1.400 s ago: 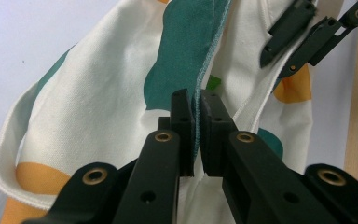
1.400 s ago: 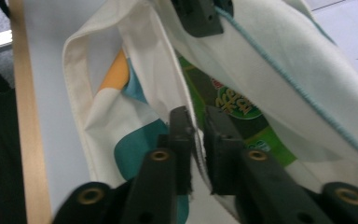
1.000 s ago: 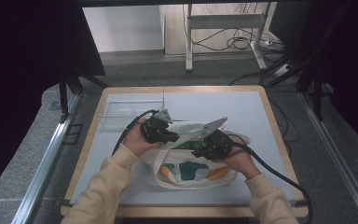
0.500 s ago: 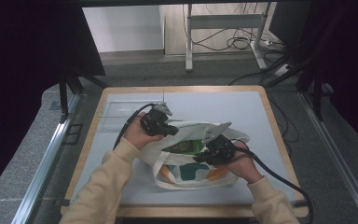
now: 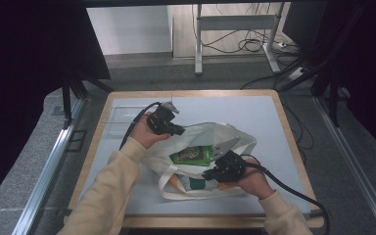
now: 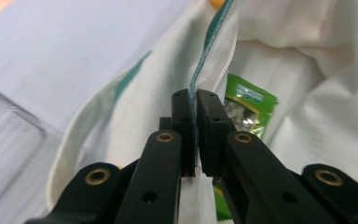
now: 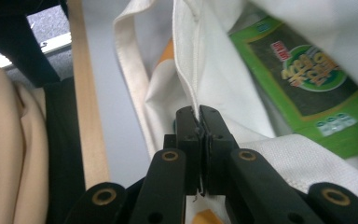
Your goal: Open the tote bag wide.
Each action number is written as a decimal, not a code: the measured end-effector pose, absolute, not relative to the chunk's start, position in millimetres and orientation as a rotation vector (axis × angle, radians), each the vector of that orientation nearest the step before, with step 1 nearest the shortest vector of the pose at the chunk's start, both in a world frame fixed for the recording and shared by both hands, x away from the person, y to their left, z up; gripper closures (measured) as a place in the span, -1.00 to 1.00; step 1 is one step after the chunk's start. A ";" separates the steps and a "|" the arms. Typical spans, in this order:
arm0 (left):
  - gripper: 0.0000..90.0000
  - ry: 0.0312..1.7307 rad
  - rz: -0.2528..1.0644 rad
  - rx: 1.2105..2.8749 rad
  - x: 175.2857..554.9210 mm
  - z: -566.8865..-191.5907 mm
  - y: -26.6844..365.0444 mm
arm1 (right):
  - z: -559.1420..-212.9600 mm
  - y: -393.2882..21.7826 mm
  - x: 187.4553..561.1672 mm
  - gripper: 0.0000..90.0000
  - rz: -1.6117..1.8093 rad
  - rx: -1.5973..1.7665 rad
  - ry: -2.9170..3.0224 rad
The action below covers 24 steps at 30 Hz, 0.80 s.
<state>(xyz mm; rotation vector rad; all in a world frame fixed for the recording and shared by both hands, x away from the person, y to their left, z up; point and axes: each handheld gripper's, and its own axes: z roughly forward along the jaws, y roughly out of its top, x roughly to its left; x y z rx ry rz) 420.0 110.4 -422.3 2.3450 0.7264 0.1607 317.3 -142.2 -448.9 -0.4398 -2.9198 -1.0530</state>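
White canvas tote bag [image 5: 203, 161] lay at the table's [image 5: 274, 117] near centre, its mouth held apart. Left gripper [image 6: 195, 109] was clamped on the far-left rim hem; right gripper [image 7: 199, 122] was clamped on the near-right rim. A green seaweed snack packet [image 5: 192, 155] lay inside. Risk, as judged: thin hem could slip from either pinch, collapsing the opening. Free tabletop remained far and right; the near wooden edge [image 7: 86, 116] sat close.

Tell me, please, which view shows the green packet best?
The right gripper view: the packet lies close, its label clear. The high view shows it small inside the bag; the left gripper view shows just a corner behind the rim.
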 end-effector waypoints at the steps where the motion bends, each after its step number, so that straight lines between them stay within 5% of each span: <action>1: 0.93 0.733 0.169 2.349 422.1 -421.4 110.5 | -448.9 -142.2 317.3 0.93 -1.053 -0.440 -2.920; 24: 0.93 0.873 0.281 2.278 463.4 -418.7 116.6 | -472.8 -136.3 294.5 0.93 -0.947 -0.400 -2.902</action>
